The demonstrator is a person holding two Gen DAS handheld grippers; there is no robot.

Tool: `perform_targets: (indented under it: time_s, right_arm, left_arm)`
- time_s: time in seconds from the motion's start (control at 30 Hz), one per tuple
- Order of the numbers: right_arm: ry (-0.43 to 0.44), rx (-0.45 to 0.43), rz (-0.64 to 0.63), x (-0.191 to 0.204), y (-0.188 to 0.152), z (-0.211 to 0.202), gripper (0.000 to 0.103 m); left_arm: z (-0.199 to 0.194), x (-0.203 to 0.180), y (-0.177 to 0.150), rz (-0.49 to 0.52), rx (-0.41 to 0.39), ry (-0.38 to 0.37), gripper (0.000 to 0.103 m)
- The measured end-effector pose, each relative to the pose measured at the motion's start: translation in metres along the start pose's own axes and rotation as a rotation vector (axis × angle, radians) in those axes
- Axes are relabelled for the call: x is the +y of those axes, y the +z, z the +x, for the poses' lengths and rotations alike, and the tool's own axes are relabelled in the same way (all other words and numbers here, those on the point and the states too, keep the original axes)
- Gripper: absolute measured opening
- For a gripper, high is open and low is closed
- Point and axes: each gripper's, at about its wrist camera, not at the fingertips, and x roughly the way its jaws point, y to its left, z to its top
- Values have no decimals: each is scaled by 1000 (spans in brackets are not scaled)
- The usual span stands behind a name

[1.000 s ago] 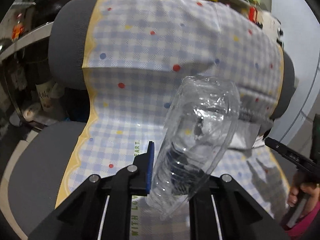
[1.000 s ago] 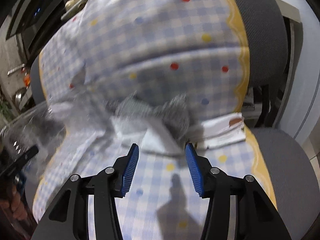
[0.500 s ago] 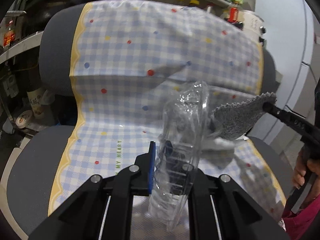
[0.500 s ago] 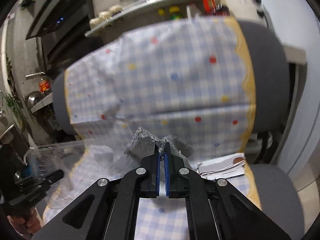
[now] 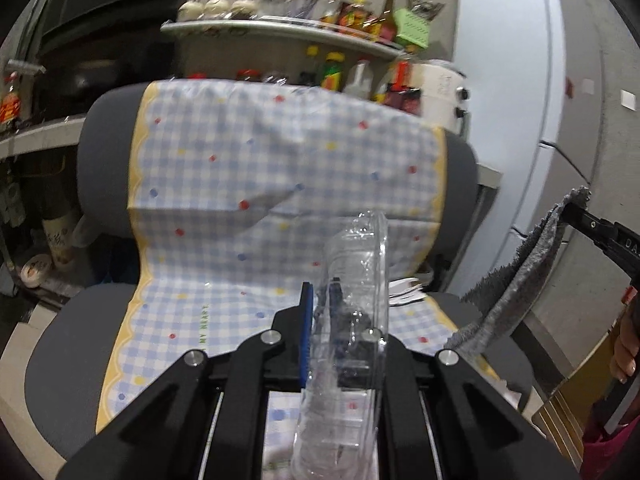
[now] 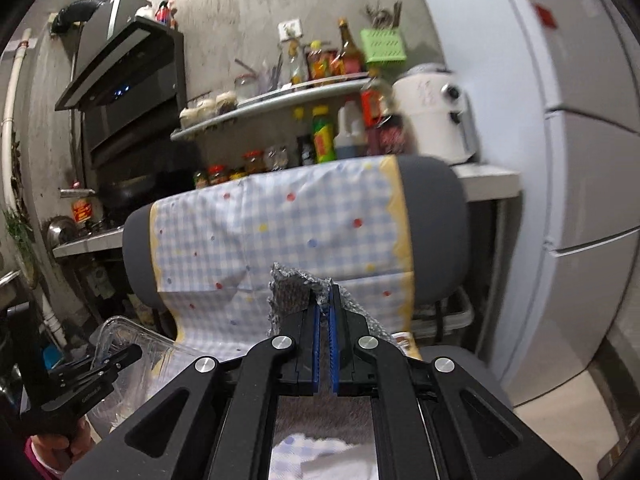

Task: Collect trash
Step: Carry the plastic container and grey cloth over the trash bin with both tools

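My left tool (image 5: pixel 344 312) clamps the crushed plastic bottle (image 5: pixel 348 344) at lower centre; my right tool (image 6: pixel 324 320) pinches the grey rag (image 6: pixel 294 294). Both lifted off the chair (image 5: pixel 60 360); next, I judge, carry them to a bin.

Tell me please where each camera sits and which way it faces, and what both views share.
Left wrist: on the left gripper, facing the chair; it holds a clear plastic bottle; right gripper at the right edge.
Right wrist: on the right gripper, facing the chair's backrest; it holds a grey cloth; left gripper lower left.
Shared: chair, checked cover, shelf of bottles.
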Motion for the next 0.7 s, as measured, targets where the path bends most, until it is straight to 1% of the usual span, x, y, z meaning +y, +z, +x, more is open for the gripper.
perform_targets:
  time_s: [0.07,0.13,0.2,0.3,0.4,0.5,0.63,0.7]
  right_arm:
    - [-18,-17,-1,-6,0,-16,4]
    - [-46,-37,-1,-15,2,-30,4]
    - [-69,-41,1,-24,3,-36,4]
    - [-94,-20,9,-37,10,-27,4]
    - [-102,-8,8,-43,18,-15,4]
    - [-103,-20,-1,-42,26,-11,4]
    - [-124,-36,6,-44,26,-20,4]
    - [-141,-28,20,-50,18,-29,4]
  left_arm:
    - [-4,-12,2,19,-18,-6,6]
    - [-5,-23,4,20,-21,-35,6]
    - [-2,-31,4,33,-24,-32,6]
    - [9,-41,4,62,-18,-9,5]
    - [15,-41,5,53,-4,-16,5]
    - [15,-40,9,57,-10,-20,5]
    - [7,-48,12,81,-28,-67,5]
    - [3,-59,12,100,-32,-113,5]
